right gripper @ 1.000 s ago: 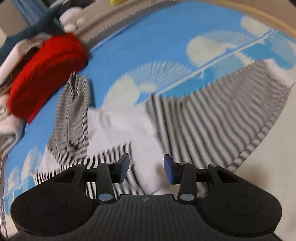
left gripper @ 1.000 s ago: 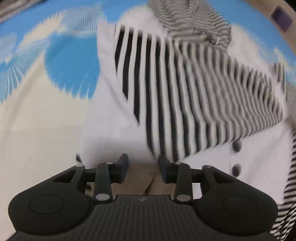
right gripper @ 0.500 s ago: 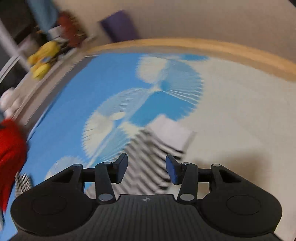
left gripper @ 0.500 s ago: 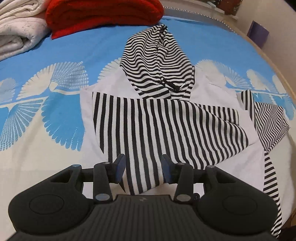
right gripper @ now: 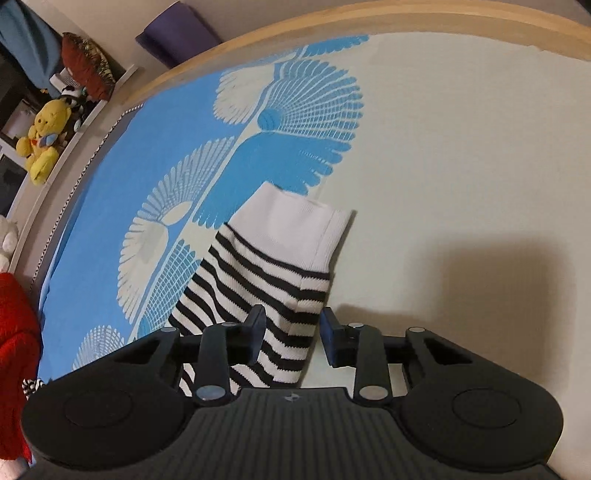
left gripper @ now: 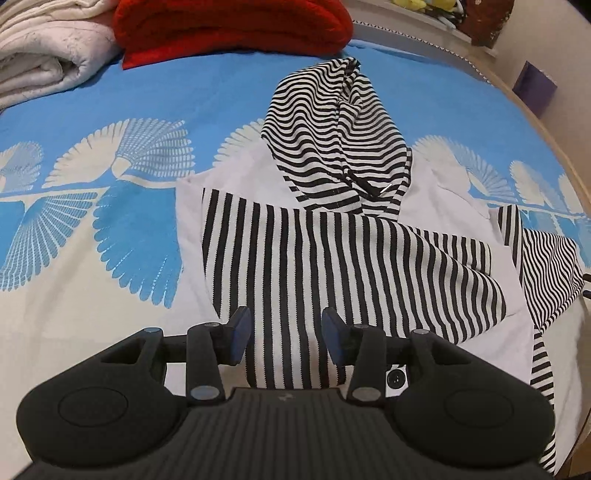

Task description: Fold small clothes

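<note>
A small black-and-white striped hoodie (left gripper: 332,251) lies flat on the blue and cream bedspread (left gripper: 110,229), hood (left gripper: 336,133) pointing away. One striped sleeve is folded across its white chest. My left gripper (left gripper: 284,332) is open, just above the near end of that folded sleeve. In the right wrist view the other sleeve (right gripper: 266,280) lies stretched out, ending in a white cuff (right gripper: 299,225). My right gripper (right gripper: 291,332) is open, its fingers on either side of this sleeve, low over it.
A red folded blanket (left gripper: 229,29) and a white folded blanket (left gripper: 48,55) lie at the bed's far side. The wooden bed edge (right gripper: 332,29) curves past the cuff. A yellow plush toy (right gripper: 44,144) sits on a shelf beyond.
The left gripper pulled back and rose, so the whole hoodie shows. The right gripper swung away from the body to the outstretched sleeve and came down over it near the cuff.
</note>
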`<state>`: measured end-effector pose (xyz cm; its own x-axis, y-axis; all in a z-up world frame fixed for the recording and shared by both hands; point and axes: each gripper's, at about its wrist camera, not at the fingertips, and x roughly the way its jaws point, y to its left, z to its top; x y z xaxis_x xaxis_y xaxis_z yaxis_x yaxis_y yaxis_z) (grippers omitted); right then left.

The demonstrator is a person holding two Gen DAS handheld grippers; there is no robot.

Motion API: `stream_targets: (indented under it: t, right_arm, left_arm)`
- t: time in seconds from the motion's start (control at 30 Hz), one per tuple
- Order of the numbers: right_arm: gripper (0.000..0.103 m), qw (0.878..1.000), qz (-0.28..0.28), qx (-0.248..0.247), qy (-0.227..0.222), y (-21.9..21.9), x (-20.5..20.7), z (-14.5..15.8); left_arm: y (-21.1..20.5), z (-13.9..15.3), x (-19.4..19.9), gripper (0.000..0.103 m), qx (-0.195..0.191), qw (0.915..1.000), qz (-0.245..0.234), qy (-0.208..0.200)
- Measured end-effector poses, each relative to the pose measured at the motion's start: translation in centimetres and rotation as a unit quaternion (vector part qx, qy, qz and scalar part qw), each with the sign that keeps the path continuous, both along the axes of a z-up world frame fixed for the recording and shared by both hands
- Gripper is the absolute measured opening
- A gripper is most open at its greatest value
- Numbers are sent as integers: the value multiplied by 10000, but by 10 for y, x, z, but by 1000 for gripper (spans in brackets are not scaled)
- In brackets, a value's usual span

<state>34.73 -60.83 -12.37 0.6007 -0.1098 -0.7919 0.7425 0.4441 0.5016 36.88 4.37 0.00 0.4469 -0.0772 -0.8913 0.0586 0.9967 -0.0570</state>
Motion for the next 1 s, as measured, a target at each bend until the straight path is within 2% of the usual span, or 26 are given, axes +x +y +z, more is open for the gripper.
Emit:
stream_targets:
  t: [0.13,0.17,0.2,0.27,0.4,0.43,0.53,0.6,0.63,0.7,0.73,0.8,0.87,0.9,0.93,0.97,1.0]
  right_arm:
    - [33,9999,46,-52,132,4,5,-10]
    - [29,9998,64,-96,139,5,6,-9]
    - [3,9997,69,-163,162,6,7,-7]
    - [4,9996,-53,-281,84,9,6,-1]
    - [4,9967,-130,-649,-479,20,6,26]
    - [4,9969,-177,-630,-446,21,6,27]
    - [4,9973,-470,-462,333,19,5,16]
    - [4,9947,-729,-479,544,20,0,15]
    - [4,9936,-766,-676,491,25,1,23]
    - [3,9881,-442,-1469,89,53,14,59]
    - [3,9824,-169,-1849,-198,72,21,76]
    - [3,9598,651,-2517,-1055,131,32,120]
    - [4,9294,1548,-2634,-2070,200,29,160]
    - [4,9143,2036,-2473,-2480,239,24,177]
    - [4,9072,2378,-2171,-2706,267,18,188]
    - [4,9018,2791,-1665,-2847,295,15,195]
    - [8,8897,3409,-943,-2886,327,13,198]
  left_arm:
    - [1,-1,0,47,2,10000,-1,1]
    - [1,-1,-1,47,1,10000,5,-3]
    - [2,-1,-1,47,-3,10000,14,-8]
    - [4,0,0,47,-20,10000,36,-21]
    - [8,4,0,47,-52,9999,92,-54]
    - [9,4,0,47,-52,9999,99,-60]
    - [13,5,-1,47,-29,9999,115,-77]
    - [19,7,-1,47,-17,9998,181,-96]
    - [24,9,-2,47,-28,9996,247,-114]
    - [34,15,-2,47,-94,9991,376,-181]
    - [40,18,-2,47,-130,9986,457,-218]
    - [52,25,0,47,-215,9973,646,-282]
    - [66,31,2,47,-341,9952,859,-331]
    - [74,34,4,47,-406,9938,971,-343]
    - [80,36,4,47,-458,9926,1064,-351]
    - [87,39,5,47,-521,9912,1163,-361]
    - [93,41,6,46,-577,9900,1231,-367]
